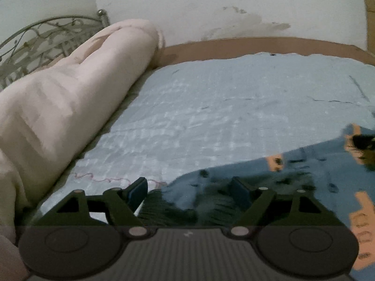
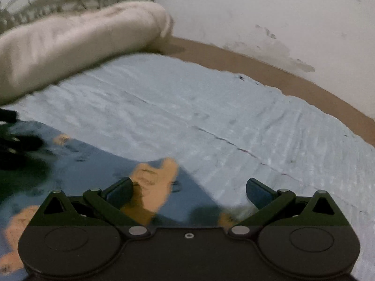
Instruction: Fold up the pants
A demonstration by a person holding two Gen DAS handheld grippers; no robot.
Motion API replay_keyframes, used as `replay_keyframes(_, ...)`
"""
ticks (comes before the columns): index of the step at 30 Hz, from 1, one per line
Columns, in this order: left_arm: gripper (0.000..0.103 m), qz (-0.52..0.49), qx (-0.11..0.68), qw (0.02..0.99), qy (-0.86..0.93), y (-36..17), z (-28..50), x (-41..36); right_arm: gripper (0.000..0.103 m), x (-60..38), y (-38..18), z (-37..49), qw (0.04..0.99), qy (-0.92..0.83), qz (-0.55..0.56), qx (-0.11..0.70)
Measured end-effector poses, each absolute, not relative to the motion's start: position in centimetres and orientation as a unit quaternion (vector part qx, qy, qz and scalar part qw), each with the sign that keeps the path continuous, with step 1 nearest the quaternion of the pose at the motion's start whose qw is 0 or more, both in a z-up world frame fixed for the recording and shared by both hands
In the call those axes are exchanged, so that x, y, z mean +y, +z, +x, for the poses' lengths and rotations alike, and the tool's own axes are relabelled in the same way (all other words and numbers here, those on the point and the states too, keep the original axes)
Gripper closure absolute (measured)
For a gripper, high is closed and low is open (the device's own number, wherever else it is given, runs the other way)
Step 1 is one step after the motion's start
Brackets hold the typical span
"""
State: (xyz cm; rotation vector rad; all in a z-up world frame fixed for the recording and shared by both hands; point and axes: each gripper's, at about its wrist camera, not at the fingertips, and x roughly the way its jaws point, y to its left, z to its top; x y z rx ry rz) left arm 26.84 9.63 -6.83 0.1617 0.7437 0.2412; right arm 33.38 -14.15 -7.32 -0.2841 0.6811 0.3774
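Observation:
The blue pants (image 1: 293,173) with orange printed patches lie on the light-blue quilt (image 1: 211,107), filling the lower right of the left wrist view. Their dark ribbed band (image 1: 173,208) lies bunched just under my left gripper (image 1: 188,190), which is open, its pads wide apart and pressing on nothing. In the right wrist view the pants (image 2: 93,164) spread across the lower left. My right gripper (image 2: 189,192) is open over their edge, with an orange patch (image 2: 154,182) beside its left finger. The dark, blurred shape of the left gripper (image 2: 16,147) shows at the left edge.
A rolled cream blanket (image 1: 70,93) lies along the quilt's left side, in front of a metal headboard (image 1: 35,39). A brown bed border (image 1: 257,44) runs under the stained white wall (image 1: 211,4) at the back. In the right wrist view the quilt (image 2: 234,121) stretches away to the right.

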Motion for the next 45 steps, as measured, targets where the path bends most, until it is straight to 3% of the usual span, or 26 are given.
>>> replay_keyframes(4,0.019,0.050,0.365,0.922,0.119,-6.9,26.8,10.7,0.001,-16.4,-7.6,34.7,0.928,0.135,-0.120,0.325)
replay_keyframes(11,0.001,0.031,0.333,0.936,0.106,-4.4,24.4,8.6,0.001,-20.0,-5.7,29.7,0.940,0.130,-0.101,0.298)
replay_keyframes(18,0.001,0.058,0.332,0.941,0.033,-4.6,22.6,1.9,0.001,-23.3,-6.3,20.7,0.937,0.152,-0.107,0.296)
replay_keyframes(22,0.000,0.103,0.358,0.927,0.044,-6.9,23.5,-0.4,0.001,-27.0,-6.6,18.3,0.946,0.086,-0.116,0.291)
replay_keyframes(27,0.001,0.084,0.365,0.925,0.069,-7.3,23.8,-0.6,0.001,-34.2,-7.2,17.1,0.951,-0.030,-0.103,0.289)
replay_keyframes(35,0.001,0.085,0.352,0.931,0.039,-5.7,22.7,-5.2,0.001,-43.1,-6.0,12.4,0.964,-0.124,0.013,0.235)
replay_keyframes(45,0.001,0.028,0.342,0.936,-0.080,-5.1,21.6,-13.5,0.001,-47.4,-6.3,8.0,0.952,-0.045,0.167,0.252)
